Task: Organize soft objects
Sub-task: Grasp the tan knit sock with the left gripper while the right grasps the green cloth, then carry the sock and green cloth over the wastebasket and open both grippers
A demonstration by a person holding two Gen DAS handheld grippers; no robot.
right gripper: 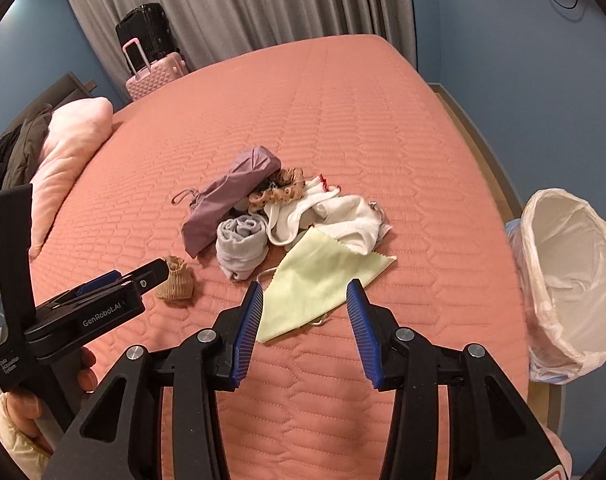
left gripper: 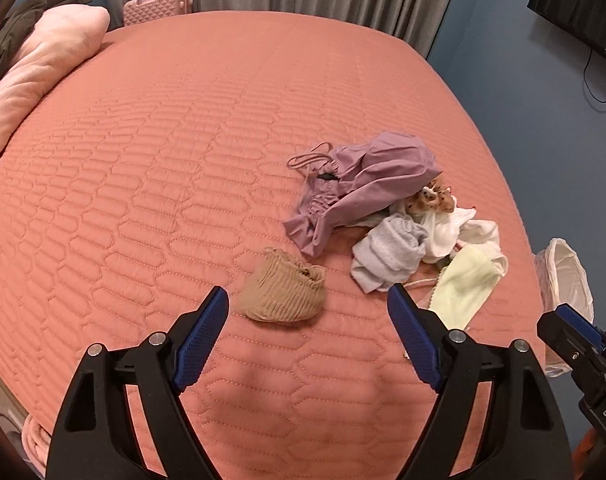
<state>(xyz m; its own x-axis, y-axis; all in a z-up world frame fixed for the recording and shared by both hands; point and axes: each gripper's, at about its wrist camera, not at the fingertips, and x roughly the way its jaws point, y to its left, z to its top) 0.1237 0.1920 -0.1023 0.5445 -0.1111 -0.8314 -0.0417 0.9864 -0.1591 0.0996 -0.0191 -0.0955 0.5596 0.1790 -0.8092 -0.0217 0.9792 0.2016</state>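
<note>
Nothing looks sorted yet: the crumpled heap of lilac, white and pale-yellow soft cloths point(right gripper: 287, 220) lies mid-frame on the salmon quilted bed point(right gripper: 343, 120), both the left gripper point(left gripper: 307, 312) and right gripper point(right gripper: 305, 300) empty, jaws apart

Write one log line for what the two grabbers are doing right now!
left gripper: open, empty, over tan sock | right gripper: open, empty, over yellow cloth | pile: untouched
</note>
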